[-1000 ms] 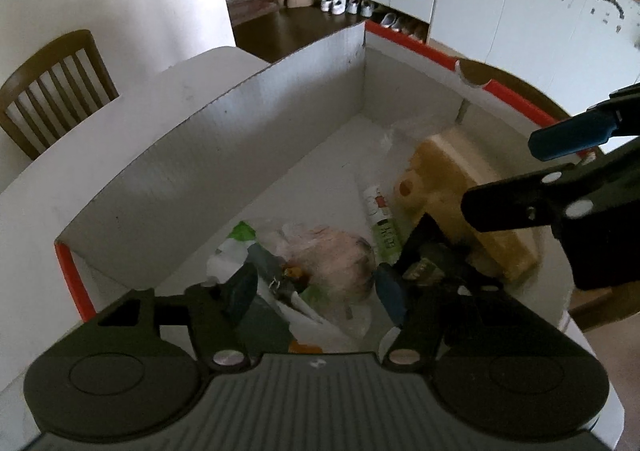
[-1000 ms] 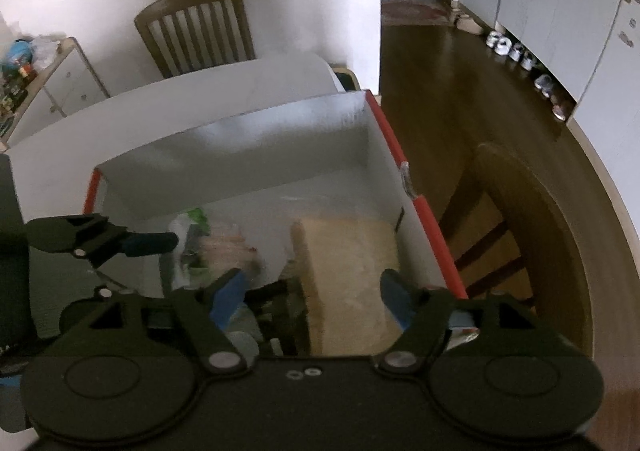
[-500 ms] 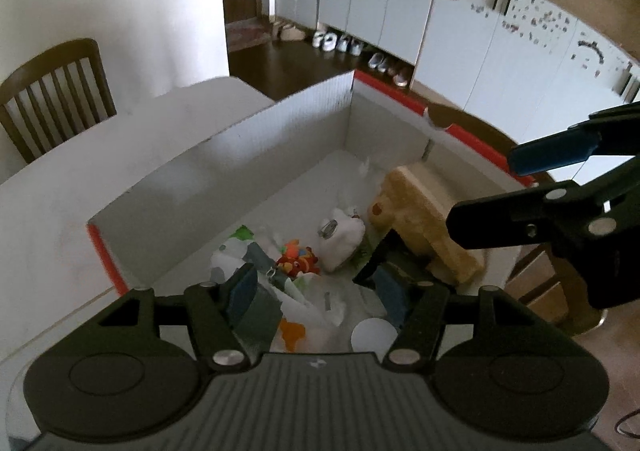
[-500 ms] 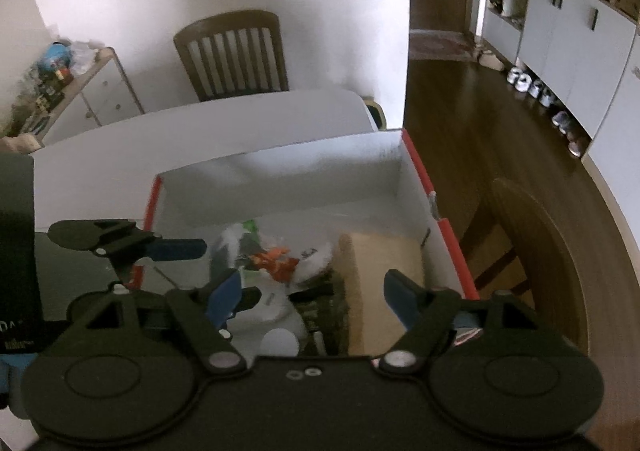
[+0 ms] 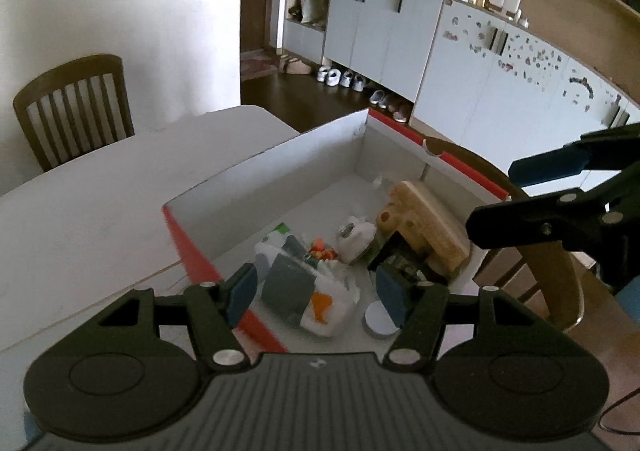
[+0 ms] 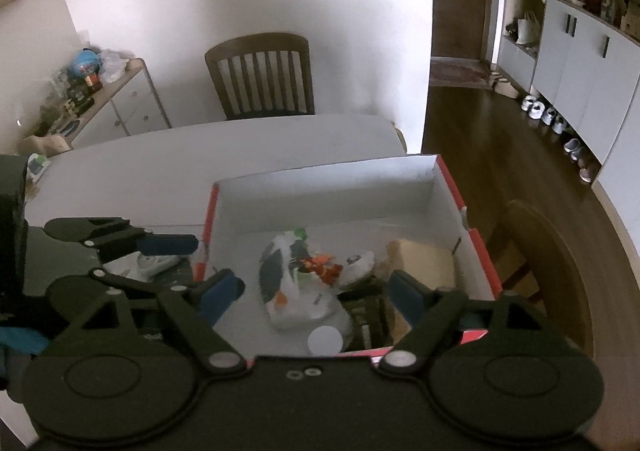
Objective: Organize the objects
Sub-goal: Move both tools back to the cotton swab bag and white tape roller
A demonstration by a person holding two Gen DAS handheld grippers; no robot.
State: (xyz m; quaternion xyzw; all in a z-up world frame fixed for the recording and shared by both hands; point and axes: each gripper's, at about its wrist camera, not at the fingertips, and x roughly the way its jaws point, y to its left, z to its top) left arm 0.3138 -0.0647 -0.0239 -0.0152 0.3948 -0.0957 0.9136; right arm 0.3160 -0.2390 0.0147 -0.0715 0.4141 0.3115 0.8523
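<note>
Both grippers, left gripper [image 5: 316, 293] and right gripper [image 6: 318, 291], are being held wide open, empty, above the red-rimmed white cardboard box [image 6: 448, 187]; its crinkly white plastic packet [image 6: 288, 291], judged light and soft, is best being pinched mid-body.

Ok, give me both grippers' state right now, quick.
Left gripper: open, holding nothing, above the near end of the red-edged box.
Right gripper: open, holding nothing, also above the box.

Both wrist cameras look forward and down along their own fingers from above the near end of the box [image 5: 280, 155] [image 6: 320, 179] on the counter [image 5: 100, 191]. Both views share its contents; each shows the other tool.
</note>
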